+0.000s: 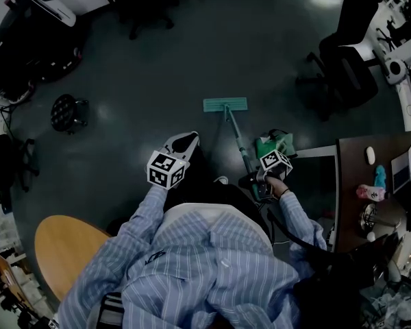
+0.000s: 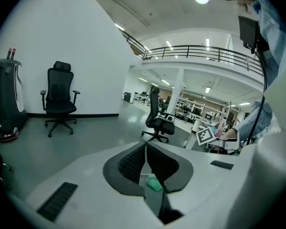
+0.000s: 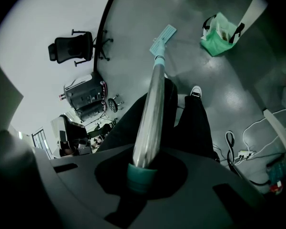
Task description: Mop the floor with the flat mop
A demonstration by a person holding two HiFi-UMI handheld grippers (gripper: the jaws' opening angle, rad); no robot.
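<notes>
shirt [image 1: 192, 252]: blue-white stripes, long sleeves | trousers [image 3: 190, 123]: black | shoe [image 3: 196, 91]: white toe | cubes [image 1: 167, 168]: black-white square markers | left gripper [image 2: 146, 144]: white shell, black ribbed pads

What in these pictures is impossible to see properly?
Underside of mop head, head view: pressed to the floor.
End of handle, right gripper view: sunk inside the right gripper.
Contents of green bag, right gripper view: too small.
Items on desk, head view: dark and tiny.
</notes>
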